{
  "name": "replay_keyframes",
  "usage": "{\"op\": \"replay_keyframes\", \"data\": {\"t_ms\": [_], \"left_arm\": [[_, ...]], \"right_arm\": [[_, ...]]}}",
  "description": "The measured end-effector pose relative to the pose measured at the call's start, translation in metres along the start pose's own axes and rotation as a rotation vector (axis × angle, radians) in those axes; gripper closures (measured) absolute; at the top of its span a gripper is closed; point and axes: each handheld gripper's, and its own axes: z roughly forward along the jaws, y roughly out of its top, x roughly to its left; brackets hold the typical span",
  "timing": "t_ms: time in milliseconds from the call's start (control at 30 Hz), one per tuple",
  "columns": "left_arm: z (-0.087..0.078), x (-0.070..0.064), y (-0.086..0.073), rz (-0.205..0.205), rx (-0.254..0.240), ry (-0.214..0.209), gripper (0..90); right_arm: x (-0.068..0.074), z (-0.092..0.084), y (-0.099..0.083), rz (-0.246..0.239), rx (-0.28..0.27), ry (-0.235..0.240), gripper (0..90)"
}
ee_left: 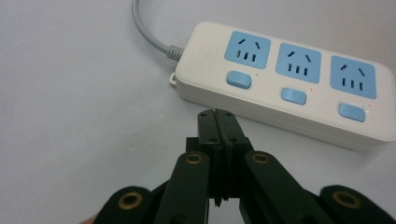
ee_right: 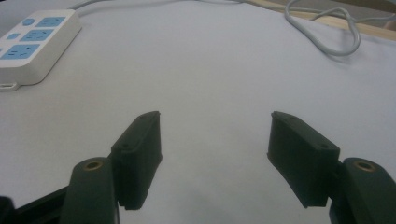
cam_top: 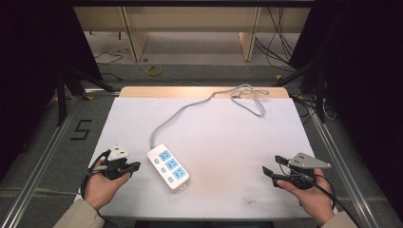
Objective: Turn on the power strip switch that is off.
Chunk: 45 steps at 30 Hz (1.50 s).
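Observation:
A white power strip point(cam_top: 168, 166) with three blue sockets and blue switches lies on the white table, left of centre; its grey cable point(cam_top: 199, 102) runs to the far edge and coils there. My left gripper point(cam_top: 134, 166) sits just left of the strip, shut with nothing between its jaws. In the left gripper view its closed tips point(ee_left: 217, 116) point at the strip's long side point(ee_left: 285, 79), a short gap away. My right gripper point(cam_top: 270, 166) rests at the right, open and empty. The right gripper view shows its jaws point(ee_right: 212, 126) wide apart, with the strip point(ee_right: 35, 44) far to the left.
The white table sheet point(cam_top: 223, 142) ends at a wooden strip point(cam_top: 166, 91) at the back. The cable coil point(ee_right: 327, 32) lies at the far right. Metal frame rails point(cam_top: 332, 152) and dark curtains flank the table.

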Motion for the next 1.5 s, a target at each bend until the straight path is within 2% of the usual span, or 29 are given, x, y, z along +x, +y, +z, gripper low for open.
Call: {"op": "replay_keyframes", "data": {"t_ms": [300, 433, 733, 1500], "left_arm": [[0.003, -0.003, 0.006, 0.018, 0.022, 0.008, 89.7], [0.004, -0.004, 0.007, 0.013, 0.02, 0.012, 89.8], [0.006, -0.002, 0.008, 0.041, 0.02, 0.028, 89.7], [0.01, -0.002, 0.015, 0.041, 0.035, 0.024, 89.8]], "right_arm": [[0.0, 0.001, 0.0, 0.002, 0.006, 0.002, 34.5], [0.0, 0.001, 0.0, 0.004, 0.011, 0.003, 34.4], [-0.001, 0.001, 0.0, 0.006, 0.01, 0.004, 34.5], [-0.001, 0.001, 0.0, 0.01, 0.011, 0.002, 34.4]]}}
